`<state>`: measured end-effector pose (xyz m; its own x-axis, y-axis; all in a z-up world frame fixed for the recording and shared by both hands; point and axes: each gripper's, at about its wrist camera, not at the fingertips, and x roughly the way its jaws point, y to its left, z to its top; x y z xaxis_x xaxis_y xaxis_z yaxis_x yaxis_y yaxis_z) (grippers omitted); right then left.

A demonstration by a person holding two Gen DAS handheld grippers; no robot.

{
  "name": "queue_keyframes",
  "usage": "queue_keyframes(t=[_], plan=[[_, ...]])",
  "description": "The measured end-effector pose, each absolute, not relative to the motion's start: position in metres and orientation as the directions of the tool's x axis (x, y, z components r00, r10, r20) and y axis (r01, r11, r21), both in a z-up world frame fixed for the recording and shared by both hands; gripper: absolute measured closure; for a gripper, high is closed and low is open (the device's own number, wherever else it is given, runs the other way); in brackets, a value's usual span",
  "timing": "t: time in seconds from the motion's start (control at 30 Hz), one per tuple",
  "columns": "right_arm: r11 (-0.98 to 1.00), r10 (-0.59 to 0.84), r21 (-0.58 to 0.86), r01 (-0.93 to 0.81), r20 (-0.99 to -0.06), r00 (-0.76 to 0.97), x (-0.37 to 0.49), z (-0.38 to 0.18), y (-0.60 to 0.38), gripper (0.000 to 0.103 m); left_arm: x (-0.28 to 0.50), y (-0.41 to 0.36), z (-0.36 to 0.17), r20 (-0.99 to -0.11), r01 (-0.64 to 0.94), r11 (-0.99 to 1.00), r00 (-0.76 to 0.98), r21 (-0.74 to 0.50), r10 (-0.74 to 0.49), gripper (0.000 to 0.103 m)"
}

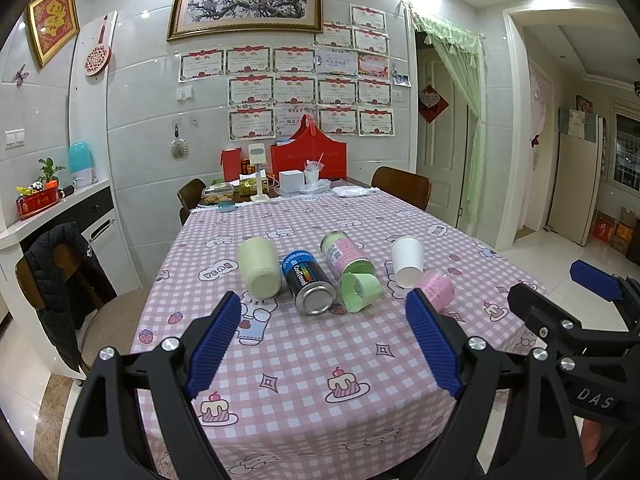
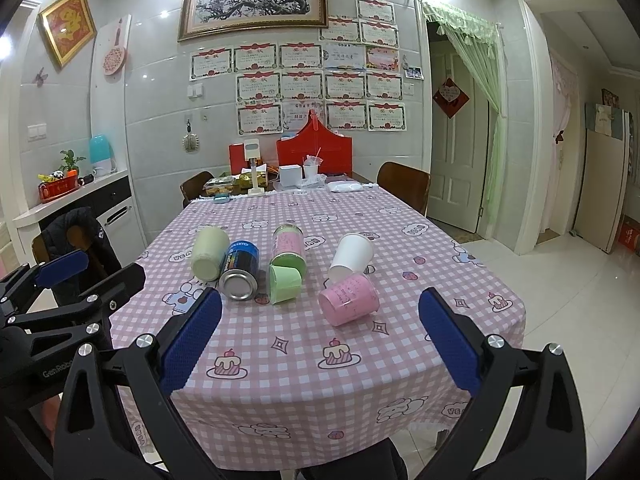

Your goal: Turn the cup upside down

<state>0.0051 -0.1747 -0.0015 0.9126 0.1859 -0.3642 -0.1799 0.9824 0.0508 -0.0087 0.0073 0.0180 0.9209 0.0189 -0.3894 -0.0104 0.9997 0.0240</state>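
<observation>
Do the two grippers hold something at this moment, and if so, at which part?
Nothing is held. The left gripper and the right gripper are both open above the tablecloth, apart from the pink cup and the other containers.

A home dining room; checked tablecloth [image 1: 304,360], framed painting [image 1: 245,3], wall certificates [image 1: 252,91], chairs [image 1: 402,188].

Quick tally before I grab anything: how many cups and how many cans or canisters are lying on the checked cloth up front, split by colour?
Cups: 3 (green cup, pink cup, white cup)
Cans and canisters: 3 (cream canister, dark blue can, pink-and-green canister)
Total: 6, all lying on their sides on the tablecloth.
</observation>
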Motion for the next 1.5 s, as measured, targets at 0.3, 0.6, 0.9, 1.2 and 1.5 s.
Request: queue_keyframes(t=[0.3,0.6,0.9,1.2,1.5], plan=[[0.982,0.188,0.051,-0.181,-0.362,0.913,0.005,-0.001,-0.175,0.008,-0.009,0.006,0.017,-0.389,-0.011,1.000,0.921,0.025,0.020,0.020],[0.982,0.187,0.052,-0.181,-0.364,0.913,0.006,0.000,-0.174,0.008,-0.008,0.006,0.016,-0.389,-0.012,1.000,0.921,0.026,0.021,0.020],[0.982,0.188,0.050,-0.183,-0.374,0.908,0.010,0.000,-0.173,0.008,-0.006,0.004,0.013,-0.394,-0.011,1.000,0.919,0.027,0.021,0.020],[0.983,0.184,0.047,-0.180,-0.378,0.907,0.012,0.000,-0.173,0.008,-0.004,0.003,0.012,-0.395,-0.010,1.000,0.918,0.027,0.019,0.020],[0.983,0.184,0.056,-0.176,-0.399,0.898,0.027,-0.002,-0.173,0.008,0.012,0.003,0.005,-0.412,0.003,1.000,0.911,0.021,0.006,0.020]])
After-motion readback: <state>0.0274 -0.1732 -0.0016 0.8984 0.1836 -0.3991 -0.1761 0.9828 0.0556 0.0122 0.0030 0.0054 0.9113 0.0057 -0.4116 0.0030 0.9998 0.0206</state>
